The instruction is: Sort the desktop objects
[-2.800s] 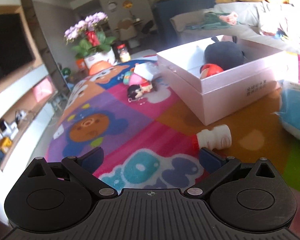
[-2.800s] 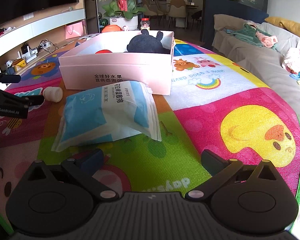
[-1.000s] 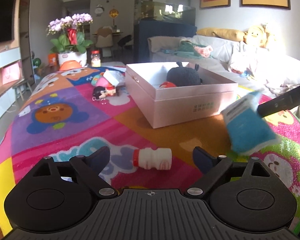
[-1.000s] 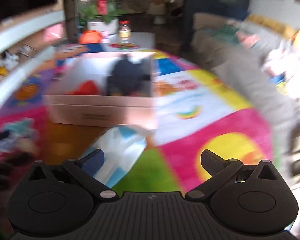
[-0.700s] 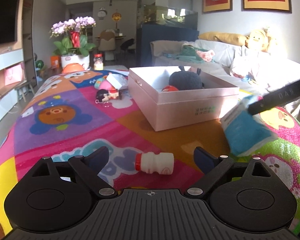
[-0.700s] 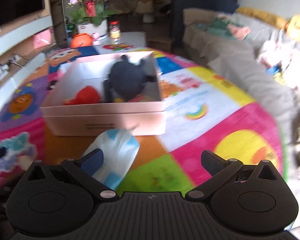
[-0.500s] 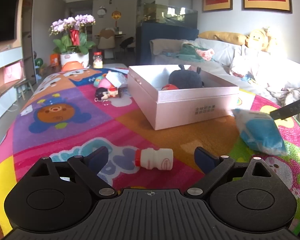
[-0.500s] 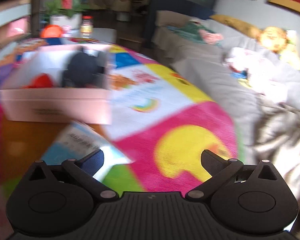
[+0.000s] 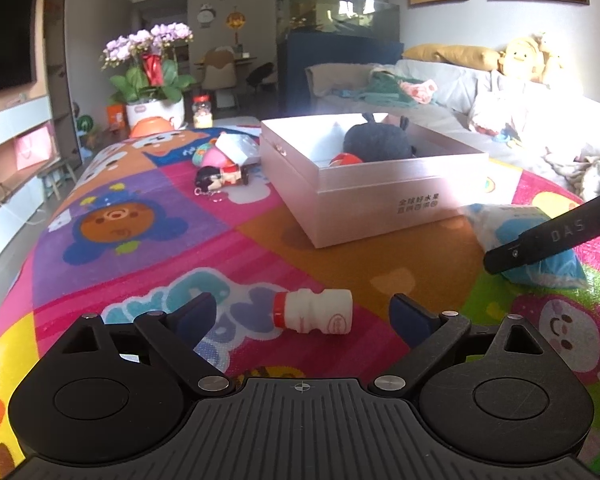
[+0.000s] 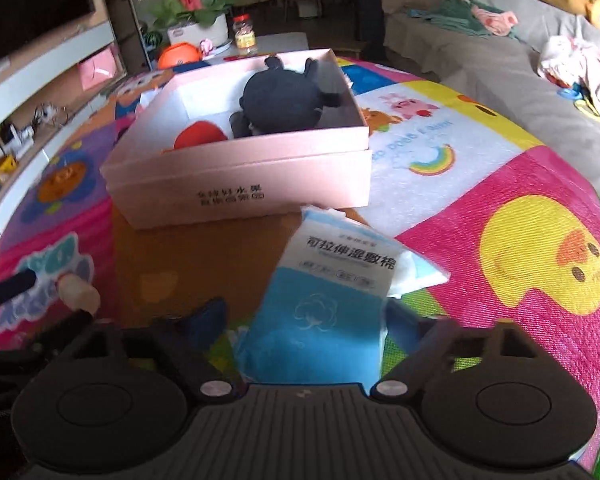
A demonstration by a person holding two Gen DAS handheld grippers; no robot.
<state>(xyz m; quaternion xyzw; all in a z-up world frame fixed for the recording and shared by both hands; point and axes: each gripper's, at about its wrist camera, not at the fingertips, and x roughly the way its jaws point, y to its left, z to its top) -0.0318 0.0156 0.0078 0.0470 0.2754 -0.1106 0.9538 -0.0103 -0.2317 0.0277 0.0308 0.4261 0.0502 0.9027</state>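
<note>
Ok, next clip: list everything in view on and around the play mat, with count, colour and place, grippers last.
play mat: one, multicoloured cartoon print, under everything
box: one, pink, open, mid-mat
plush toy: one, black, inside the box
red toy: one, inside the box beside the plush
wipes pack: one, blue and white, in front of the box
drink bottle: one, white with red cap, lying on its side
small toys: a cluster, mixed colours, left of the box
orchid pot: one, purple flowers, beyond the mat
left gripper: black, open around the bottle
right gripper: black, open around the wipes pack
</note>
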